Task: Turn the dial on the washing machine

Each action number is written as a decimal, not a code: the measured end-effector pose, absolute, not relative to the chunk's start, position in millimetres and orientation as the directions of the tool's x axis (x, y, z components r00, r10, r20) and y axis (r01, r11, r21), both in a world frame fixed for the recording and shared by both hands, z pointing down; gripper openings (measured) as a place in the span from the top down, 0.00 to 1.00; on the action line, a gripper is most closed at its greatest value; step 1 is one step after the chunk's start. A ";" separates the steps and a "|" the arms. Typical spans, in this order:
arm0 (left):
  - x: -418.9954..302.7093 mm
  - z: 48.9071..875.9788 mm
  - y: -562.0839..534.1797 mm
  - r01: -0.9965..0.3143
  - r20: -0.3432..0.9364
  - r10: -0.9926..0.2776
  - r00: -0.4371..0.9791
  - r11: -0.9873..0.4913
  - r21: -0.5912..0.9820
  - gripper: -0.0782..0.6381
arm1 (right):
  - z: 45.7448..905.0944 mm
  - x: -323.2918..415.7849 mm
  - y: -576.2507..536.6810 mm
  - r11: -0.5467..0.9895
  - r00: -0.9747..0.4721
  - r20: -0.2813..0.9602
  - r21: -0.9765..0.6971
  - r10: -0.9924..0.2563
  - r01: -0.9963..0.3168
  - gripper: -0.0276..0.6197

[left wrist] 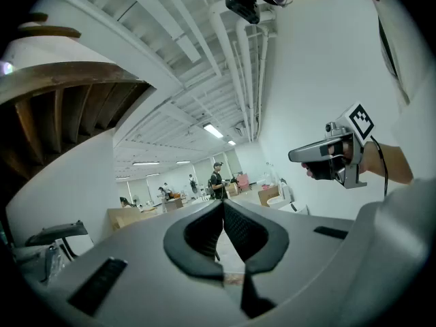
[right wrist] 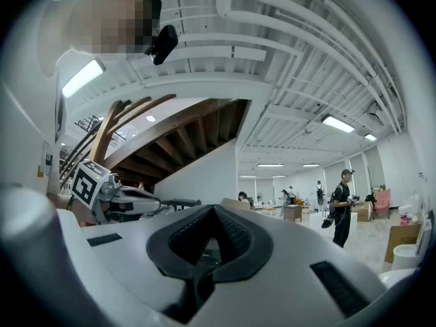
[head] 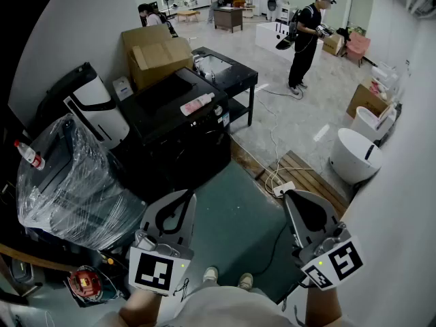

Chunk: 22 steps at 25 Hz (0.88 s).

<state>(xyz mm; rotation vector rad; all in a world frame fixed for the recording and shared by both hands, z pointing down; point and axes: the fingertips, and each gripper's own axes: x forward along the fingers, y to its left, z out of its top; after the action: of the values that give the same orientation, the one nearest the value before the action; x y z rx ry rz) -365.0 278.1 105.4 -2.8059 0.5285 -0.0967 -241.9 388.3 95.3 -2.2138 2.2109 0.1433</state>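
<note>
A black box-shaped machine (head: 178,125) stands ahead of me in the head view, with a pink bottle (head: 197,104) lying on its top. I cannot make out a dial on it. My left gripper (head: 182,197) and right gripper (head: 294,197) are held low near my body, well short of the machine and pointing forward. In the left gripper view the left gripper (left wrist: 223,203) has its jaws closed tip to tip with nothing between them. The right gripper (right wrist: 214,208) also shows its jaws together and empty.
A plastic-wrapped bulk (head: 68,182) with a red-capped bottle (head: 28,155) stands at my left. Cardboard boxes (head: 157,53) and a black table (head: 228,70) lie behind the machine. White tubs (head: 357,155), a floor cable with a power strip (head: 283,186) and a standing person (head: 304,39) are to the right.
</note>
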 end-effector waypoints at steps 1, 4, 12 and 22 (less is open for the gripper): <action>-362.6 105.7 278.7 -0.347 0.009 -0.366 0.931 -0.889 -0.297 0.86 | 95.5 -235.7 390.1 -0.014 0.010 -0.079 0.054 -0.997 -0.998 0.91; -355.3 106.2 282.2 -0.343 0.001 -0.363 0.932 -0.882 -0.322 0.86 | 94.8 -219.2 397.1 -0.039 0.035 -0.106 0.030 -0.994 -0.999 0.91; -339.1 107.7 297.7 -0.335 0.013 -0.361 0.932 -0.878 -0.341 0.86 | 94.1 -206.2 407.5 -0.021 0.018 -0.121 0.023 -0.992 -1.000 0.91; -328.2 113.1 296.8 -0.397 0.031 -0.442 0.897 -0.833 -0.386 0.86 | 107.5 -189.4 430.0 0.016 -0.018 -0.109 0.018 -0.994 -1.000 0.91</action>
<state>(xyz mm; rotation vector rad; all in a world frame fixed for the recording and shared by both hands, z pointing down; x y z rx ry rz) -328.2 296.8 113.1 -2.6877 0.6173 -0.1674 -189.4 430.0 107.5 -2.1552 2.1913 0.1383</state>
